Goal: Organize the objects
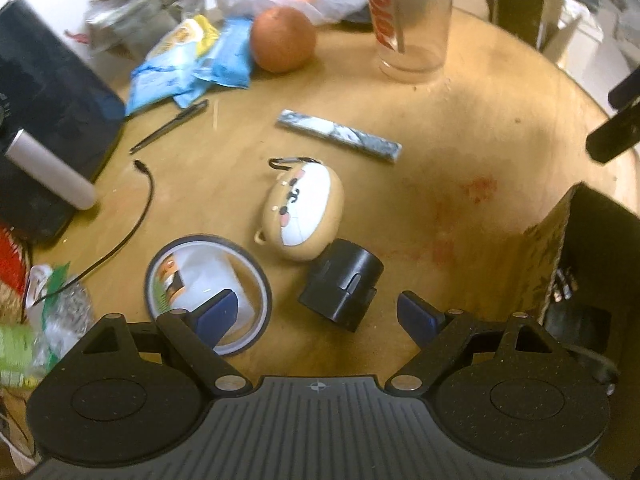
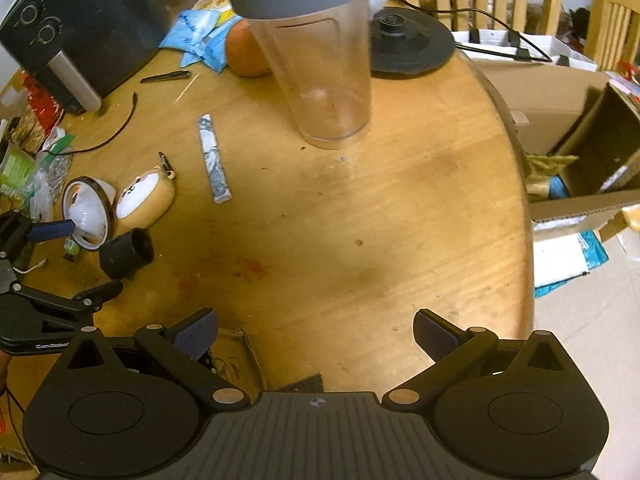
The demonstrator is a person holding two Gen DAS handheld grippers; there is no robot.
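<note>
Objects to be organized lie scattered on a round wooden table [image 1: 460, 168], listed left to right as seen from the left wrist camera. A black appliance [image 1: 44, 120] with a silver handle occupies the left edge; crumpled wrappers [image 1: 48, 312] lie below it. A thin black cable [image 1: 132, 220] curves across the wood, with a black pen [image 1: 170, 126] above it and blue snack packets [image 1: 188, 68] beyond. A tape ring [image 1: 208, 292] lies flat, a white item inside it. Just beside it to the right rests a tan animal-face case [image 1: 306, 212] with a clip, touching a black cylindrical adapter [image 1: 344, 288] below it. A marbled flat stick [image 1: 340, 136] lies farther back, an orange [image 1: 282, 38] behind that, and a clear shaker cup [image 1: 412, 20] stands upright at rear right. A dark open box [image 1: 584, 264] sits at the right edge.

The left gripper [image 1: 316, 314] hovers with jaws wide, one blue pad over the tape ring, the adapter between the pads but not pressed. The right gripper [image 2: 316, 338], seen in its own camera, is also spread wide above bare wood, holding nothing.
</note>
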